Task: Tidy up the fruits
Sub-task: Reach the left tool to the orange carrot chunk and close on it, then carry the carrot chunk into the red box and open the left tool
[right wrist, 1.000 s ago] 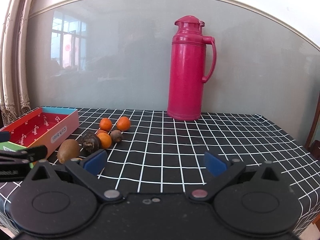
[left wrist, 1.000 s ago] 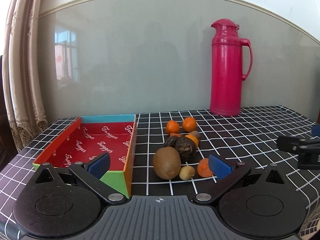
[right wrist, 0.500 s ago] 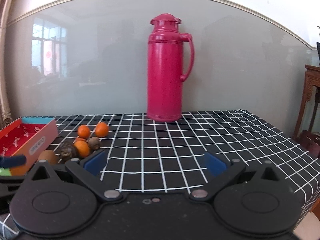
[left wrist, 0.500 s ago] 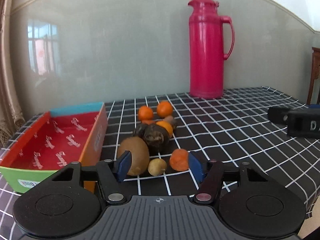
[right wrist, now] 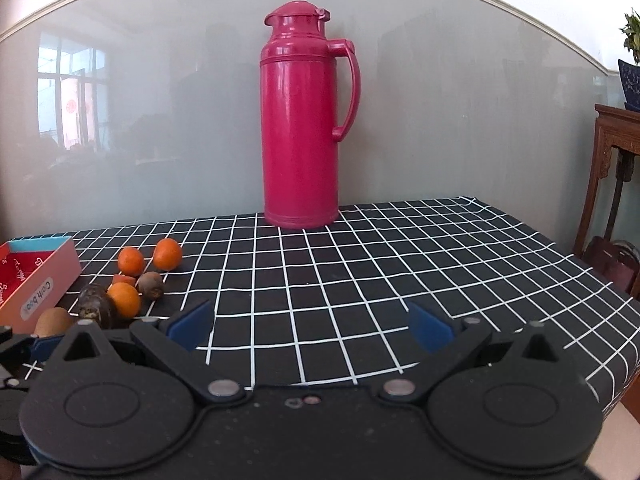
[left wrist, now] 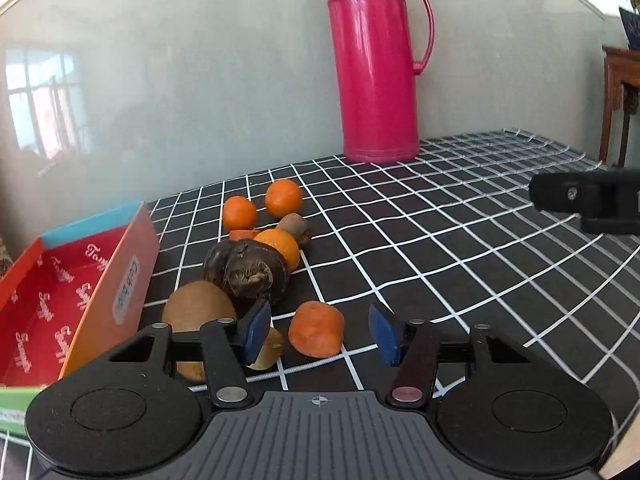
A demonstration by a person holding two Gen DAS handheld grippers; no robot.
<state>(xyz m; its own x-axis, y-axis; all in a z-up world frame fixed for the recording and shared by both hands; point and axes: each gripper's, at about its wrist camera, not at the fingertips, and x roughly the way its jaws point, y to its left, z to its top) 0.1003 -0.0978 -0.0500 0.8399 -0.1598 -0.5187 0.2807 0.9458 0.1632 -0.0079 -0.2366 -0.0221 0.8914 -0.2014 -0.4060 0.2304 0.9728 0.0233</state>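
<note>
A: Item, left gripper [left wrist: 320, 334]?
B: Jaws were closing around the carrot piece [left wrist: 317, 334], pads not touching it, just right of the box [left wrist: 108, 280].
A: Right gripper [right wrist: 311, 326]?
B: Jaws wide, holding nothing, right of the box.

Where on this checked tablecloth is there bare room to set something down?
Free: the checked cloth right of the fruit pile, in front of the pink flask. Crowded: between the red box and the carrot piece, near the left gripper.

Our left wrist view sits low, close to the fruit pile [left wrist: 256, 264]. Our right looks from farther right. We share the pink flask [right wrist: 302, 128].
</note>
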